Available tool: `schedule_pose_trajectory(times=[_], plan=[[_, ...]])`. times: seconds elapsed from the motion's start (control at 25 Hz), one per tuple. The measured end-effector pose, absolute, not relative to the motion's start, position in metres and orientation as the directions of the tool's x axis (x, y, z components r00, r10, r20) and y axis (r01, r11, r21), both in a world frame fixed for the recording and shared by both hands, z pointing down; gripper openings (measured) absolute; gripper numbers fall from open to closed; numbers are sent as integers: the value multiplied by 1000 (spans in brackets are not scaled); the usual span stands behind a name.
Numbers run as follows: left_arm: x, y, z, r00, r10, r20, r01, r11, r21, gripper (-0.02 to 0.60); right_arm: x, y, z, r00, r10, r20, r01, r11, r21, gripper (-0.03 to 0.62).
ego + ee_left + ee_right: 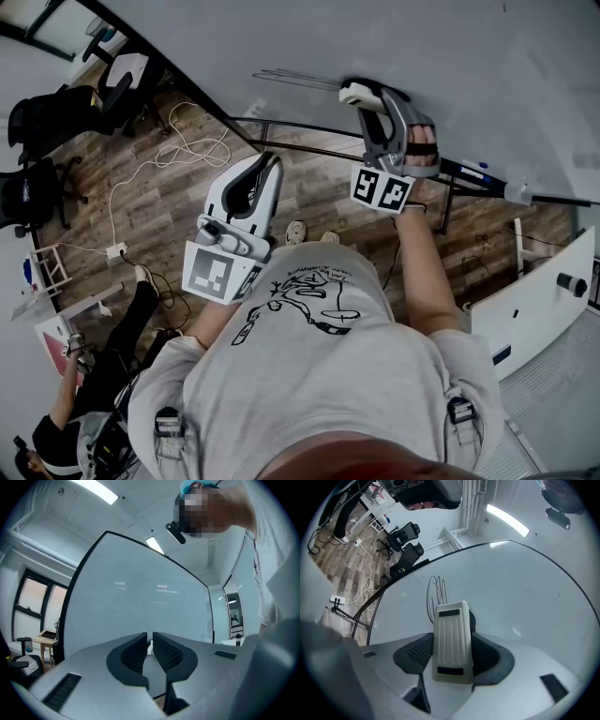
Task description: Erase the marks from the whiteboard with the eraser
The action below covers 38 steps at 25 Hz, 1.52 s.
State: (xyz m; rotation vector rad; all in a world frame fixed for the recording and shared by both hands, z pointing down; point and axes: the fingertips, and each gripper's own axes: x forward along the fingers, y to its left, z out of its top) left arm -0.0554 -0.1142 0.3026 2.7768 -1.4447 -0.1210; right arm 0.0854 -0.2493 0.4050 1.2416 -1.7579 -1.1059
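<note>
While the right gripper (451, 645) has its jaws closed on the two long sides of the eraser (451, 629), the eraser stands in the middle of the right gripper view. Its far end is just below the marks (436, 591), some thin dark loops on the whiteboard (525, 602). In the head view it is at the board in the upper middle of the frame. I cannot tell if it already presses on the surface.

The left gripper (150, 649) holds nothing. Its jaws are almost together, with only a thin slit between them, and it points at a clean part of the board.

I judge the eraser to be light and stiff, a pale ribbed plastic shell. The smooth sides may slip or turn under pressure, so a hold near the middle of its length seems best.
</note>
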Motion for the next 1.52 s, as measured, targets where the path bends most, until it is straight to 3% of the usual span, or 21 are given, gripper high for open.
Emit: schedule_pose_trajectory(times=[0.52, 1.24, 1.52], plan=[[-56, -110, 304, 568, -821, -63, -820, -570, 41, 51, 84, -249, 416, -306, -949, 75, -359, 188, 914, 258], [-67, -104, 305, 549, -834, -53, -833, -552, 45, 51, 64, -249, 494, -324, -905, 276, -315, 378, 871, 259], [-69, -106, 305, 548, -835, -56, -834, -550, 47, 51, 52, -238, 456, -338, -903, 266, -340, 381, 860, 262]])
